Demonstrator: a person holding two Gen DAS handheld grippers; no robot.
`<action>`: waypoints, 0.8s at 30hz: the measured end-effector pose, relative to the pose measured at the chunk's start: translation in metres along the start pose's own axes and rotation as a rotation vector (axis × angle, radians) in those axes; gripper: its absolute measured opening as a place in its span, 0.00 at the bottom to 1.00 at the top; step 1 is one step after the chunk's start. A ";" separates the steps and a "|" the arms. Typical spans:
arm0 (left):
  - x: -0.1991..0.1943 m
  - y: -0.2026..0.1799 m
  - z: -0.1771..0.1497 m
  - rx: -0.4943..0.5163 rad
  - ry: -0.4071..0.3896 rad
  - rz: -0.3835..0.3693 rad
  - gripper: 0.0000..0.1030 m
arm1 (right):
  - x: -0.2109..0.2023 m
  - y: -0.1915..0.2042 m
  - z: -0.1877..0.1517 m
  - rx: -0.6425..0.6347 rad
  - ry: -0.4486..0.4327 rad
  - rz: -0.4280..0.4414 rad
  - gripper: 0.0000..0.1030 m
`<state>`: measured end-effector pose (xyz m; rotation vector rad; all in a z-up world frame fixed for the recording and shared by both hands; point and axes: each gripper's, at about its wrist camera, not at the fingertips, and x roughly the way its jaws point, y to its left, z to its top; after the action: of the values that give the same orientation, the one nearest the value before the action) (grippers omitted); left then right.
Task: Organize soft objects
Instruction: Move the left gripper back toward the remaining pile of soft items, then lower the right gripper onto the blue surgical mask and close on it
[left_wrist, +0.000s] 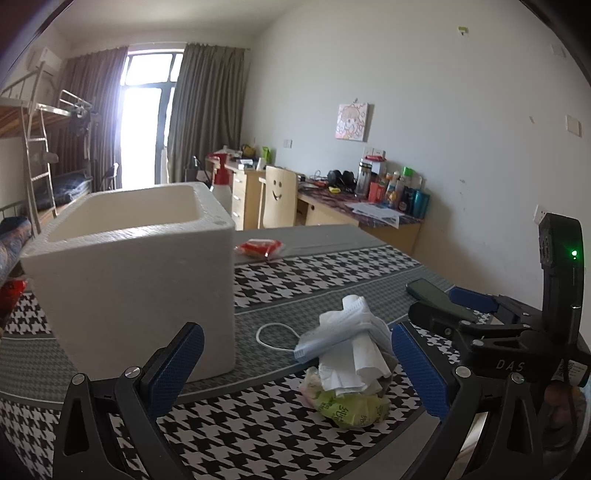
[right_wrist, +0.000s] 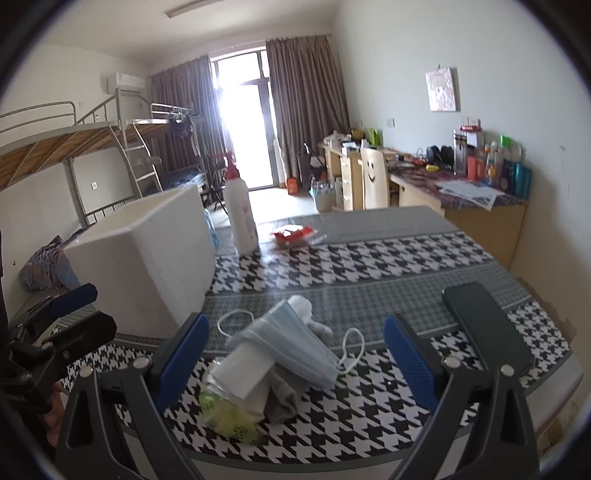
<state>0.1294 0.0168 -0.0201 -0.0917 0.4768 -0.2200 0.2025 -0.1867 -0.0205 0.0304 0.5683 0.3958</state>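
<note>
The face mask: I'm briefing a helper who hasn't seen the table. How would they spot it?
Find the big white foam box on the houndstooth table. Right of it sits a small heap of soft scraps; the face mask lies on top, pale blue, pleated, with white ear loops.

Daylight floods through the balcony door at upper centre, blown out with flare over the curtains; fisheye bends the edges, dark vignette corners, foreground slightly soft
</note>
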 end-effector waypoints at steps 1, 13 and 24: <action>0.002 -0.001 -0.001 0.002 0.005 -0.001 0.99 | 0.002 -0.001 -0.001 -0.002 0.006 0.001 0.94; 0.021 -0.004 -0.005 0.006 0.061 -0.001 0.99 | 0.026 -0.008 -0.016 -0.006 0.103 0.013 0.76; 0.032 -0.012 -0.009 0.025 0.098 -0.019 0.99 | 0.048 -0.009 -0.026 -0.022 0.175 0.027 0.60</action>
<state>0.1504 -0.0028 -0.0409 -0.0608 0.5705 -0.2496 0.2286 -0.1795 -0.0687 -0.0181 0.7367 0.4335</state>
